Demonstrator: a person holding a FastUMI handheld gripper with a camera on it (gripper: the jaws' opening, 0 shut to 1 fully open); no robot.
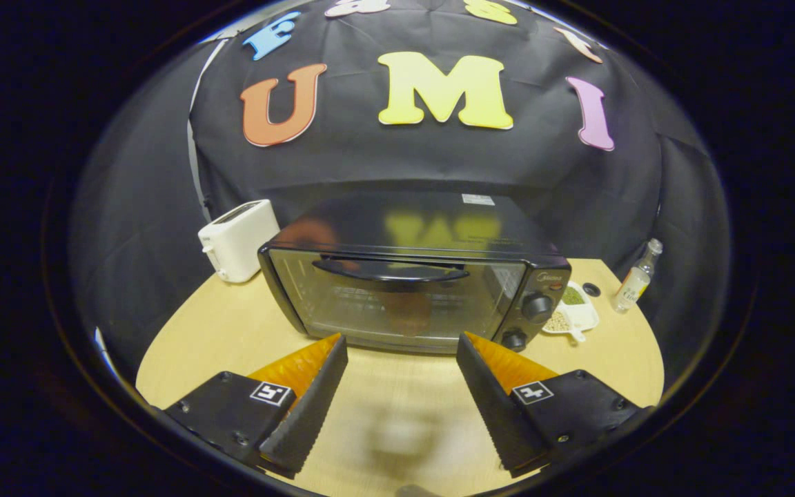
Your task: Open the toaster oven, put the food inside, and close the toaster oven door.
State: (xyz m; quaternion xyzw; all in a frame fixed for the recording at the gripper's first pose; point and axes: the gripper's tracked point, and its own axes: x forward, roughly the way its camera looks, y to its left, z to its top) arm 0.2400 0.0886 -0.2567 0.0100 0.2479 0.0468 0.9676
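A round, pale wooden desk is seen under dim light. Behind the desk, a wall of black cloth is hung, creased in places.

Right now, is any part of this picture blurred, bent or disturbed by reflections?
In the gripper view, the fisheye lens bends the table edge into a curve; the toaster oven top and its glass door mirror the wall, with a faint reddish reflection in the glass; a pale blurred patch lies on the table between the fingers of the open gripper.
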